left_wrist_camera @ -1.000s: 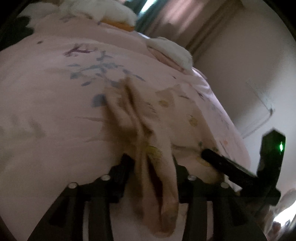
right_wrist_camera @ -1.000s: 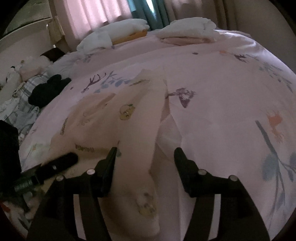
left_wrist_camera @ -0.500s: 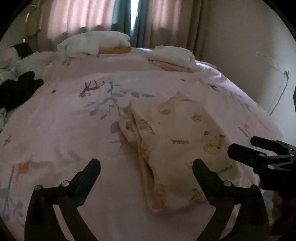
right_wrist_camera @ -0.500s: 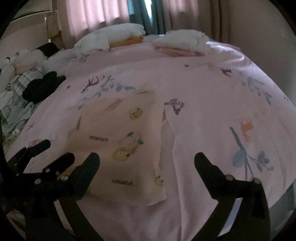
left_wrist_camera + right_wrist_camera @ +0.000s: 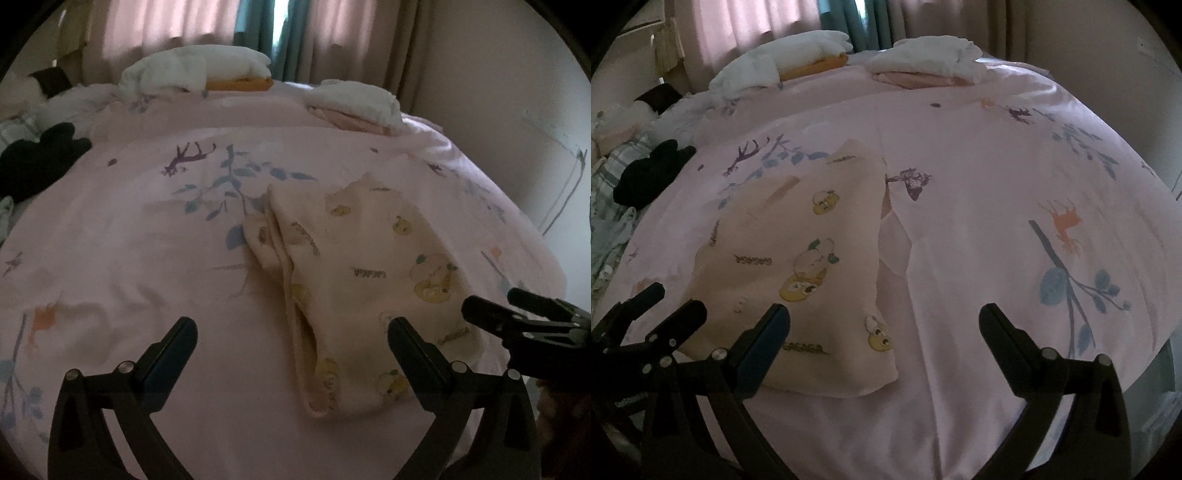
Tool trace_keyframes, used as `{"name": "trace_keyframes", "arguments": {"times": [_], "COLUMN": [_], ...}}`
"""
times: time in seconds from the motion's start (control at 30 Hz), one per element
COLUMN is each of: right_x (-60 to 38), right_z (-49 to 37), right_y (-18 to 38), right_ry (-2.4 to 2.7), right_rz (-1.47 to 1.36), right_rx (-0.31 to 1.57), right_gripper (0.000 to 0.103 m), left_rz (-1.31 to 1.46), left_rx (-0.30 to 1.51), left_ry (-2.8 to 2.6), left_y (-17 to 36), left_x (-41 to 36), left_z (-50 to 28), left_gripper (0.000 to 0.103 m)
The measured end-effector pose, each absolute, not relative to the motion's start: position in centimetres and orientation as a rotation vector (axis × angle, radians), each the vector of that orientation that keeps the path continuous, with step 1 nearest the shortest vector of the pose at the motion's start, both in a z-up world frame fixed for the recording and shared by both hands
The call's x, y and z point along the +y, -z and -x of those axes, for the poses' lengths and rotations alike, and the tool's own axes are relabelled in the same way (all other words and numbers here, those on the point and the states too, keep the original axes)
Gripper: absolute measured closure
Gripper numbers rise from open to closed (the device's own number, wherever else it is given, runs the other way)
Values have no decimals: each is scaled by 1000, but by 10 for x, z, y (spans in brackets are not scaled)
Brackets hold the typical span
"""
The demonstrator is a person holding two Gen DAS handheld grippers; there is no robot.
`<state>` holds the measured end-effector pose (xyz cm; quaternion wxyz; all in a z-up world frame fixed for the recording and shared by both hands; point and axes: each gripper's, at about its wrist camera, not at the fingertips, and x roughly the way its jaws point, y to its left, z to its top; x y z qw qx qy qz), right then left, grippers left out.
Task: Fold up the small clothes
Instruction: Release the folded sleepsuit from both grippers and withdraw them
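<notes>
A small cream garment (image 5: 354, 273) printed with yellow cartoon animals lies folded flat on the pink bedspread (image 5: 129, 236). It also shows in the right wrist view (image 5: 790, 266). My left gripper (image 5: 291, 332) is open and empty, held above the bed just short of the garment's near edge. My right gripper (image 5: 884, 321) is open and empty, with the garment's near right corner between its fingers' line of sight. The right gripper's fingers (image 5: 491, 317) show at the right edge of the left wrist view. The left gripper's fingers (image 5: 676, 321) show at the lower left of the right wrist view.
Two stacks of folded white and pink laundry (image 5: 354, 105) (image 5: 195, 70) sit at the far side of the bed by the curtains. A black garment (image 5: 37, 162) lies at the left edge. A wall (image 5: 517, 92) is close on the right.
One second ago both grippers held the garment. They have let go, opened wide and pulled back and up. The garment now lies folded on the bed.
</notes>
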<state>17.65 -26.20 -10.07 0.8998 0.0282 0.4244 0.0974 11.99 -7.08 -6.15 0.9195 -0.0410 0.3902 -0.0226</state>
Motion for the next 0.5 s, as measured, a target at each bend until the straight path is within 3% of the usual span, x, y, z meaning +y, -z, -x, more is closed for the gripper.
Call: {"name": "trace_keyframes", "arguments": {"times": [0.5], "right_x": [-260], "right_z": [-177], "right_y": [103], "right_ry": [-209], "right_rz": [-69], "right_rx": [890], "right_gripper": [0], "left_rz": [95], "left_rx": [817], "left_ry": [56], "left_y": [64], "left_x": [-73], "left_z": [-122], "left_gripper": [1]}}
